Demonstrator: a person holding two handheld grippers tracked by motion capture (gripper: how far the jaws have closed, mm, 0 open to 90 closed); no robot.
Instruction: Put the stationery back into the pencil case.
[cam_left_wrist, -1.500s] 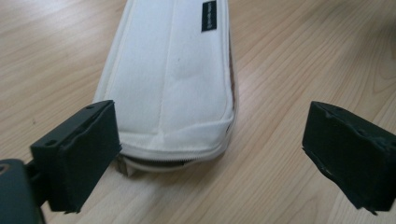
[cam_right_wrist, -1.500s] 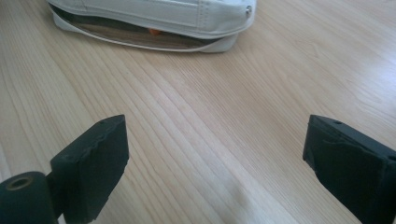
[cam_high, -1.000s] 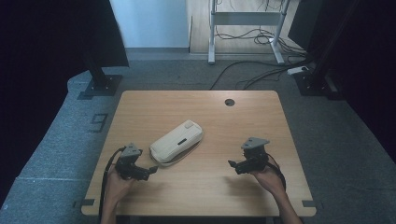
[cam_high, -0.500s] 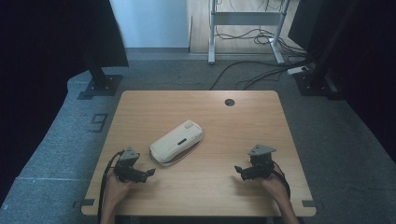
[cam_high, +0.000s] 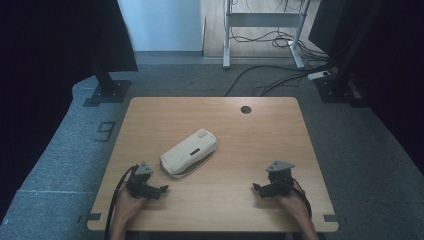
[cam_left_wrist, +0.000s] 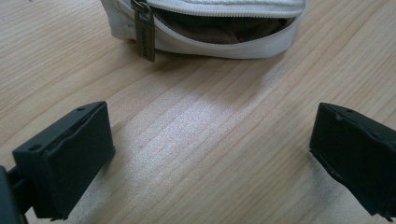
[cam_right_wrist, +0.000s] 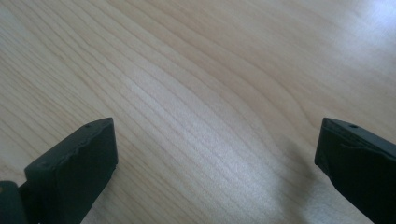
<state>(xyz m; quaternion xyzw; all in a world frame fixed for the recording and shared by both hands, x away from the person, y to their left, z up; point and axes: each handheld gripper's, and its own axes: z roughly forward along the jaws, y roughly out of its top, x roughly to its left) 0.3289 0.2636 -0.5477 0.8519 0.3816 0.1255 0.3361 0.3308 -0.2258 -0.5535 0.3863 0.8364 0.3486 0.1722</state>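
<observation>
A cream zip pouch (cam_high: 190, 151) lies slanted near the middle of the wooden table (cam_high: 260, 135). In the left gripper view the pouch (cam_left_wrist: 210, 28) has its zip partly undone, with a brass pull tab (cam_left_wrist: 144, 32) hanging down its near side. My left gripper (cam_high: 161, 190) rests low at the front left, just short of the pouch, jaws wide apart over bare wood (cam_left_wrist: 210, 149). My right gripper (cam_high: 256, 189) sits at the front right, well away from the pouch, open over plain tabletop (cam_right_wrist: 215, 154).
A round cable hole (cam_high: 245, 109) sits near the table's far edge. Beyond the table are a dark stand base (cam_high: 107, 90) at the left, a metal frame (cam_high: 262, 30) with cables on the floor, and another stand (cam_high: 340, 85) at the right.
My right gripper has drawn back toward the front edge of the table and a little to the right. My left gripper has barely shifted. The pouch has stayed put.
</observation>
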